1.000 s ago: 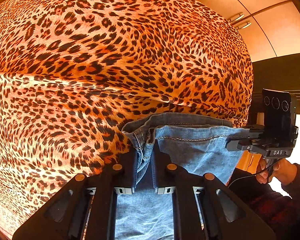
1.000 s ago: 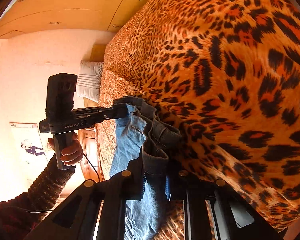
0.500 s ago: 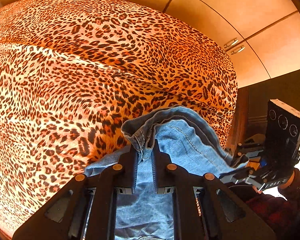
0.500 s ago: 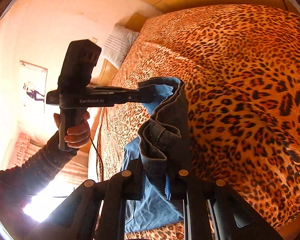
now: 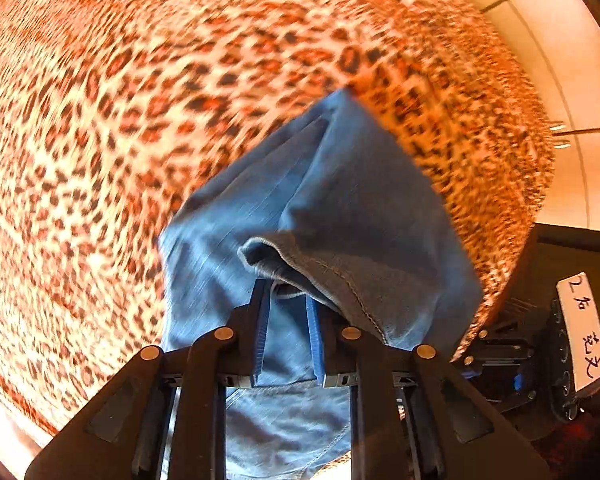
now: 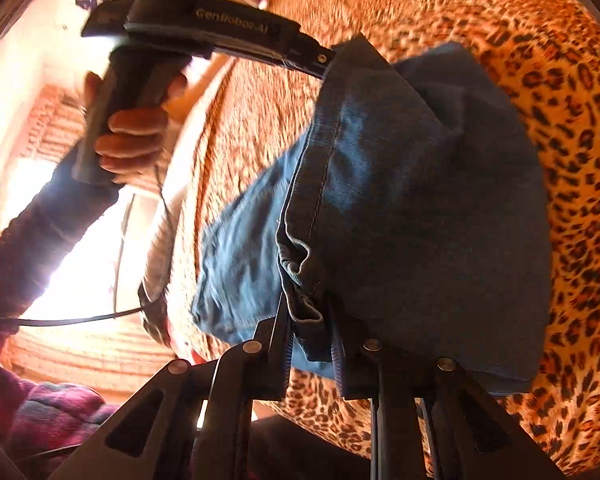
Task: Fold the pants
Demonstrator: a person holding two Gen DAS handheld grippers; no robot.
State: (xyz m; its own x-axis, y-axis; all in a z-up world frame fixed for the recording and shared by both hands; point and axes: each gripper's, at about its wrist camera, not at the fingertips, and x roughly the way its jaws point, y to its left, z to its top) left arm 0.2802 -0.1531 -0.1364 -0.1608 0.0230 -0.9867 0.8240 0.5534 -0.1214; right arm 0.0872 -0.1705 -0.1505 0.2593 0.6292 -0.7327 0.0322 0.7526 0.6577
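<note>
left wrist view: the left gripper (image 5: 288, 300) is clamping a hemmed edge of the blue denim pants (image 5: 340, 208) between its two black fingers (image 5: 256, 320), jaws closed on the cloth.
pants in left wrist view: they are hanging forward of the fingers in a doubled fold, over the leopard-print bedspread (image 5: 120, 120), which is looking blurred.
right edge of left wrist view: the other tool is showing, with a white handwritten label (image 5: 582, 332) stuck on it.
right wrist view: the right gripper (image 6: 310, 320) is pinching a bunched seam of the pants (image 6: 420, 200), jaws clenched on the denim.
pants in right wrist view: the cloth is spreading out ahead of the fingers and partly lying on the bedspread (image 6: 572, 120); a paler layer is showing under the darker one.
left gripper in right wrist view: its tip (image 6: 316, 62) is touching the far top edge of the pants; whether it is gripping there i cannot tell from this view.
left hand (image 6: 134, 136): it is wrapping around the tool's handle, with a dark knitted sleeve (image 6: 40, 216) covering the forearm and a thin black cable (image 6: 80, 320) trailing below.
</note>
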